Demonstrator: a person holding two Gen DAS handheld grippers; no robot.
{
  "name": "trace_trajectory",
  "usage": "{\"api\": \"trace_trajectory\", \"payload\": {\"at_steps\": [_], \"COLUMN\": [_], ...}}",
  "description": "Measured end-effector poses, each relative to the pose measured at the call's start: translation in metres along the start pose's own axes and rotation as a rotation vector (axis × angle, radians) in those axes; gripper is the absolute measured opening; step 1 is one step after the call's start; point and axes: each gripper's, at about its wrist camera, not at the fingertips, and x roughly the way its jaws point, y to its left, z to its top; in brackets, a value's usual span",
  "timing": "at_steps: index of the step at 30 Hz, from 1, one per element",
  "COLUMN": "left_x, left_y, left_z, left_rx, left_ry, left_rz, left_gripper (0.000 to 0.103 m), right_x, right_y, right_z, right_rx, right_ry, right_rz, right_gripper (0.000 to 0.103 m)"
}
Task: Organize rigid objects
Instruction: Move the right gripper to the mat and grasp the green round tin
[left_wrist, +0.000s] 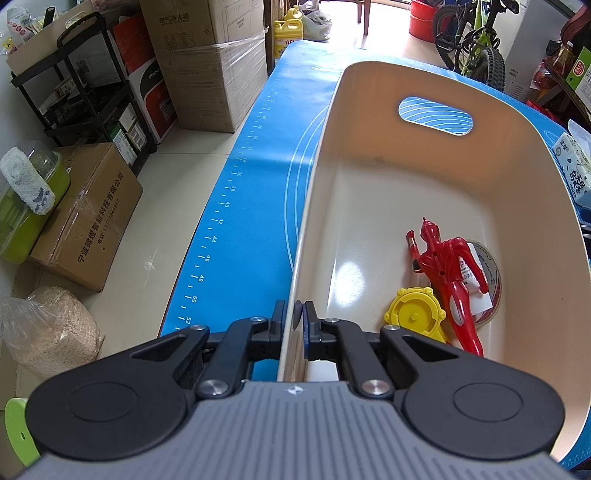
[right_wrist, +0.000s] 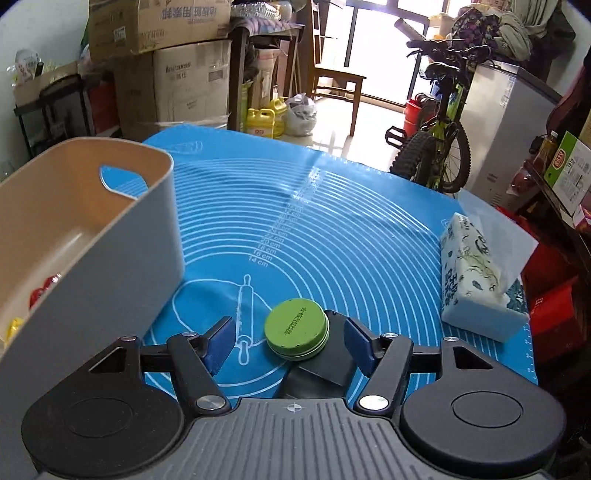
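A beige bin (left_wrist: 406, 177) stands on the blue mat (left_wrist: 258, 184). My left gripper (left_wrist: 297, 321) is shut on the bin's near wall, one finger inside and one outside. Inside the bin lie a red toy figure (left_wrist: 447, 269), a yellow round piece (left_wrist: 415, 314) and a tape roll (left_wrist: 487, 269) under the figure. In the right wrist view my right gripper (right_wrist: 291, 343) stands open over the mat (right_wrist: 351, 229). A green round tin (right_wrist: 296, 328) sits between its blue pads (right_wrist: 221, 345) without touching them. The tin rests against a black block (right_wrist: 325, 365). The bin (right_wrist: 122, 258) is to the left.
A patterned tissue pack (right_wrist: 476, 273) lies at the mat's right edge. Beyond the table are cardboard boxes (left_wrist: 207, 62), a black shelf cart (left_wrist: 85, 92), yellow jugs (right_wrist: 262, 122) and a bicycle (right_wrist: 439, 147). A sack (left_wrist: 48, 328) and a box (left_wrist: 88, 214) sit on the floor at left.
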Motion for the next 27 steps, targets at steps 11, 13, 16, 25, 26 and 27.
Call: {"api": "trace_trajectory", "payload": {"at_steps": [11,13,16,25,26,27], "left_x": [0.001,0.001,0.001,0.001,0.001,0.001], "left_y": [-0.002,-0.002,-0.002,-0.002,-0.002,-0.002], "left_z": [-0.001,-0.001,0.000,0.000,-0.001,0.000], "left_rx": [0.003,0.002,0.003,0.001,0.002,0.001], "left_ry": [0.002,0.002,0.003,0.003,0.003,0.003], "left_rz": [0.003,0.002,0.003,0.002,0.002,0.002], "left_gripper": [0.010,0.010,0.010,0.010,0.010,0.010], "right_x": [0.044,0.044,0.043,0.034,0.031,0.027], "right_y": [0.009,0.008,0.010,0.012,0.012,0.011], "right_z": [-0.003,-0.004,-0.006,-0.007,-0.007,-0.006], "right_rx": [-0.076,-0.070,-0.083,-0.092,-0.083,-0.076], "right_ry": [0.037,0.021,0.006,0.005,0.001,-0.006], "right_rz": [-0.082,-0.085,-0.081,-0.124,-0.129,-0.134], "right_gripper": [0.071,0.070,0.064,0.054,0.054,0.054]}}
